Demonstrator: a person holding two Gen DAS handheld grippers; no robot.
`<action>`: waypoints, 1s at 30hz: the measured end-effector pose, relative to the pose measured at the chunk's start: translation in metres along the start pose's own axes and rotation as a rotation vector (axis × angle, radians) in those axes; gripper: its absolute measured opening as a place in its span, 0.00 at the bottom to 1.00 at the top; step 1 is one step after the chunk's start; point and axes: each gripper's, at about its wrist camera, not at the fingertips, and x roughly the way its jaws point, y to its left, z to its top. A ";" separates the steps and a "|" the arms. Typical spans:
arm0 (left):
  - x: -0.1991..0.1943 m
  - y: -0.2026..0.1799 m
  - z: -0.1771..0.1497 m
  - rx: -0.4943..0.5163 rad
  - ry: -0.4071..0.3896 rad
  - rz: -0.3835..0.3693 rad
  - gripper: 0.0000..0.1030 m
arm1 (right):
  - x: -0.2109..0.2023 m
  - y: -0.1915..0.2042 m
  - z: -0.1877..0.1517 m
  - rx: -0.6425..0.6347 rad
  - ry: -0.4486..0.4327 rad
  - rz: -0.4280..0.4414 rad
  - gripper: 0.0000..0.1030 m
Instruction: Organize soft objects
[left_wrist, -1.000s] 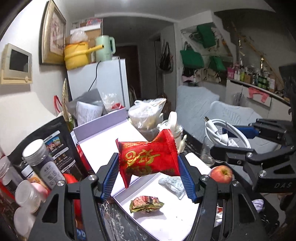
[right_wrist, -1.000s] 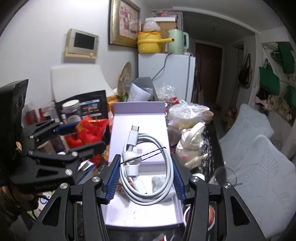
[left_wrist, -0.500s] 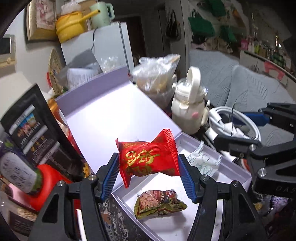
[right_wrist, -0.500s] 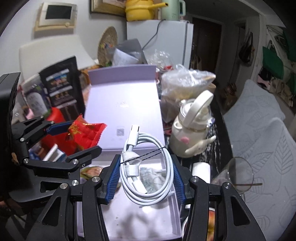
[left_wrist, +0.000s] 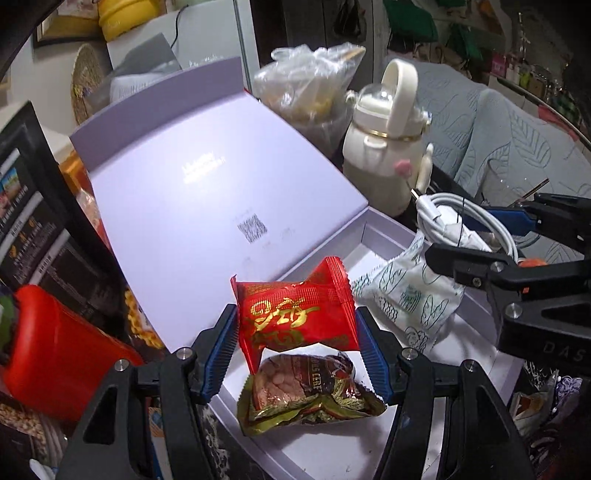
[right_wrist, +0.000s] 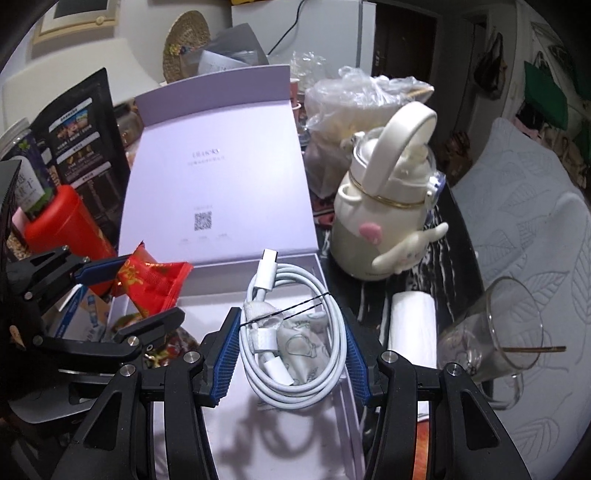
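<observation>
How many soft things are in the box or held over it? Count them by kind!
Snack packets: 2, the red packet in the left gripper and the green-brown packet in the box.
White patterned pouches: 1.
Coiled white cables: 1, in the right gripper.
Total: 4.

Your red gold-printed snack packet (left_wrist: 295, 317) pinched crosswise above the open lilac box (left_wrist: 388, 236), your coiled white cable (right_wrist: 291, 332) clamped flat over it, a green-brown snack pack (left_wrist: 306, 395) and a white printed sachet (left_wrist: 410, 302) lying inside the tray
</observation>
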 end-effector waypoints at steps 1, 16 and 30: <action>0.003 0.000 -0.002 -0.003 0.010 -0.003 0.60 | 0.001 0.000 0.000 0.000 0.002 -0.002 0.49; -0.002 0.000 -0.004 -0.016 0.042 0.064 0.89 | 0.005 -0.004 0.002 0.009 0.006 -0.015 0.49; -0.015 0.004 -0.011 -0.004 0.007 0.116 0.91 | 0.054 -0.013 -0.013 0.050 0.123 -0.047 0.66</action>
